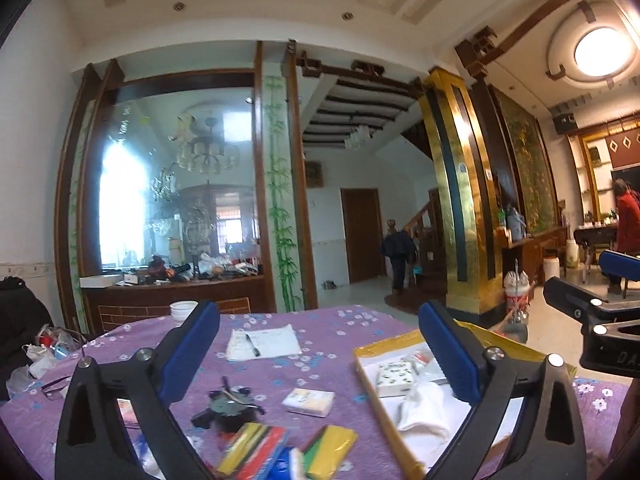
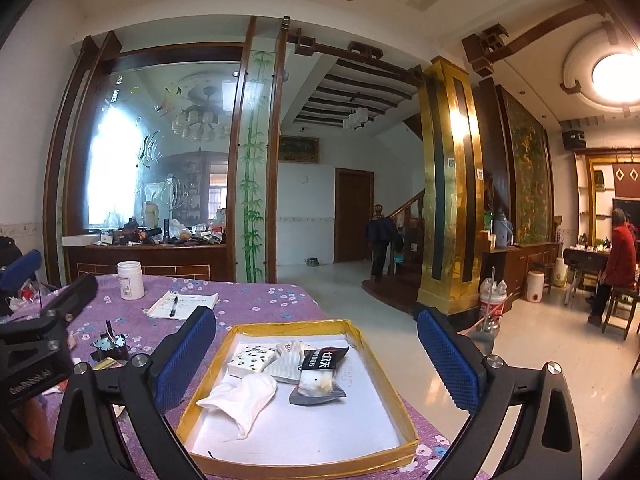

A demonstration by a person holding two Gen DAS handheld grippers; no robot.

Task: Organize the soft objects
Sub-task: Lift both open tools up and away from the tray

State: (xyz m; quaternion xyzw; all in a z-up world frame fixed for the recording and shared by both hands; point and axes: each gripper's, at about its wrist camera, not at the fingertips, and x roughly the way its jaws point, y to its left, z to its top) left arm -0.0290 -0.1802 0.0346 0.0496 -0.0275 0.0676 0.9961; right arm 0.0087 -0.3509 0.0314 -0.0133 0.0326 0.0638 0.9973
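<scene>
A yellow-rimmed tray (image 2: 404, 426) lies on the purple flowered tablecloth (image 2: 256, 300). In it are a white cloth (image 2: 244, 398), a patterned tissue pack (image 2: 252, 358), a striped white packet (image 2: 287, 362) and a black-and-grey snack bag (image 2: 320, 374). My right gripper (image 2: 316, 356) is open and empty above the tray. My left gripper (image 1: 318, 354) is open and empty above the cloth, left of the tray (image 1: 370, 390). Below it lie a tissue pack (image 1: 308, 402), yellow and coloured sponges (image 1: 328, 450) and a dark clip bundle (image 1: 226, 406).
A notepad with a pen (image 1: 262, 344) lies further back. A white bowl (image 1: 183, 309) stands at the far edge. A white jar (image 2: 130, 280) shows in the right wrist view. Plastic bags (image 1: 48, 350) lie at the left. The table edge drops to tiled floor at right.
</scene>
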